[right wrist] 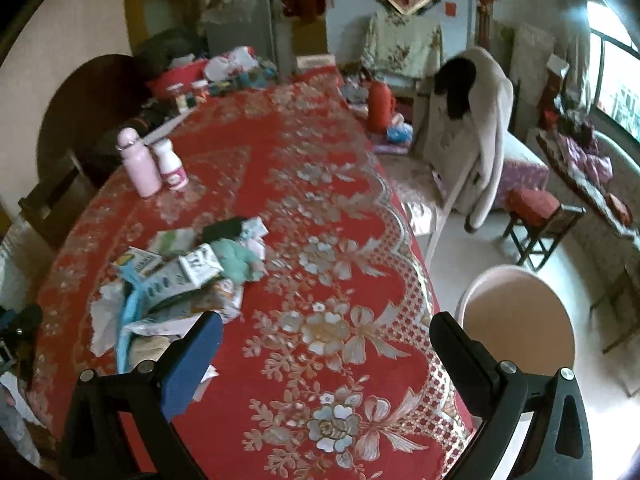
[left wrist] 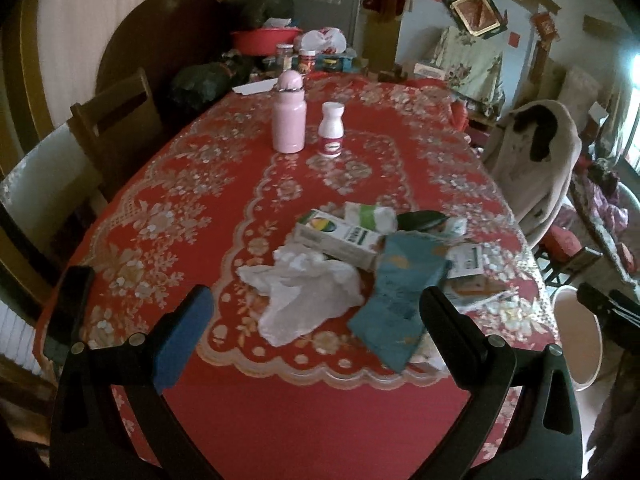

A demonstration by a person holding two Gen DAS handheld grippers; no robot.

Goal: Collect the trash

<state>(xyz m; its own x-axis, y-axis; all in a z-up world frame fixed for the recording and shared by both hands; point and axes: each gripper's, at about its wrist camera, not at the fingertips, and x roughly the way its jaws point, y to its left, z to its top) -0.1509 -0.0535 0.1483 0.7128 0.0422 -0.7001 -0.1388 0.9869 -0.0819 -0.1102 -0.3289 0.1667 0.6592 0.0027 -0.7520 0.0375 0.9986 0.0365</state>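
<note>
Left wrist view: the left gripper (left wrist: 316,316) hangs over the trash (left wrist: 360,256) with its jaws apart and empty. The trash is heaped on the red tabletop (left wrist: 208,168), near its front edge. 2 bottles (left wrist: 289,114) stand behind it.

Right wrist view: the right gripper (right wrist: 326,338) has its jaws apart and empty above the tabletop edge, trash (right wrist: 180,280) to its left, bin (right wrist: 520,312) on the floor to its right.

The left gripper (left wrist: 314,316) is hovering wide open over the trash (left wrist: 360,256) lying on the red tablecloth (left wrist: 224,208); a pink bottle (left wrist: 289,114) is standing just beside a white bottle (left wrist: 331,130) farther back.
</note>
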